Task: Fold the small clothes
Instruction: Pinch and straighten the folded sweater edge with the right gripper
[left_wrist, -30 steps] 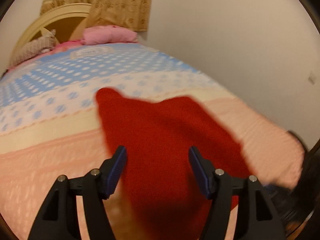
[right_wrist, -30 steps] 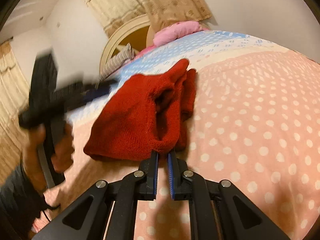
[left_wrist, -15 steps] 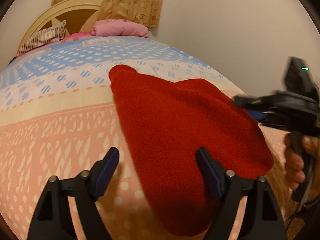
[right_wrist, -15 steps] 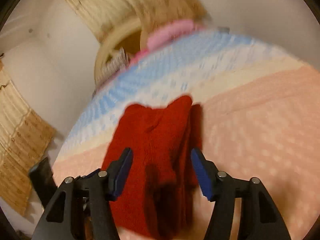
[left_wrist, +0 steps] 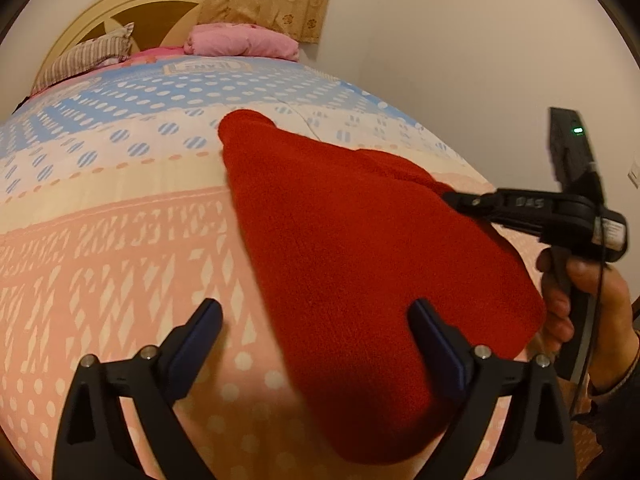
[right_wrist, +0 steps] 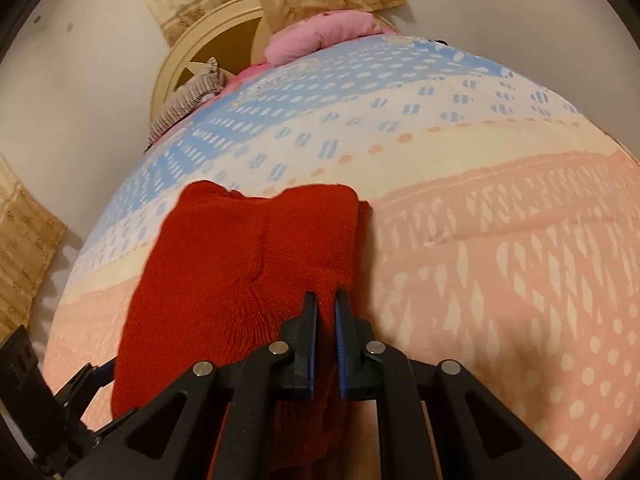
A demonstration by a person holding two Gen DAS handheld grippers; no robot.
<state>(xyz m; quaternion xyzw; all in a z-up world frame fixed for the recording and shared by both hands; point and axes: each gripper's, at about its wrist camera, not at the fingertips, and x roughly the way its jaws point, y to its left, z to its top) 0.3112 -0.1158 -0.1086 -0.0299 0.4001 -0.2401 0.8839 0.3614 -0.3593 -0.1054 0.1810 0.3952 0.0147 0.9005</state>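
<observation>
The soft red knit top [left_wrist: 360, 260] lies in the middle of the frame on the bed [left_wrist: 120, 240], light and floppy, best held by an edge; the left claw [left_wrist: 316, 344] has just opened wide, the right claw [right_wrist: 325, 320] has just closed, pinching its near edge.

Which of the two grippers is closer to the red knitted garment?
Right. The right gripper is shut on the red knitted garment's edge, while the left gripper stands open just above its near end, not touching.
</observation>
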